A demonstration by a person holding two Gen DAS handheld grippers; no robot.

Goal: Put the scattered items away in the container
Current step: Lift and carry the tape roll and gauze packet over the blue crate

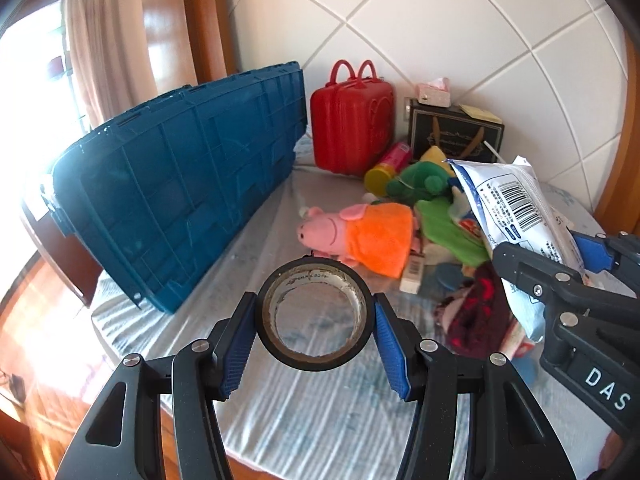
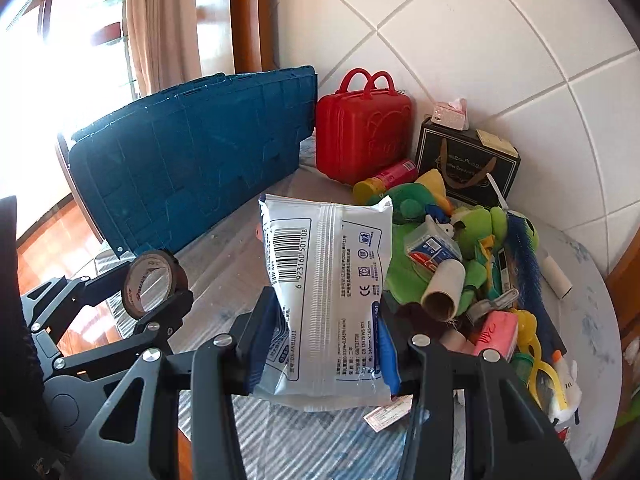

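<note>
My left gripper is shut on a roll of black tape, its blue pads pressing the roll's two sides; the same roll shows at the left of the right wrist view. My right gripper is shut on a white wipes packet with a barcode, held upright above the table; that packet appears at the right of the left wrist view. The blue crate stands tilted at the table's left, its ribbed outer side facing me. A heap of scattered items lies on the right.
A pink pig plush in an orange dress lies mid-table. A red mini suitcase and a black gift box stand against the tiled wall. The round table has a striped cloth; wooden floor shows beyond its left edge.
</note>
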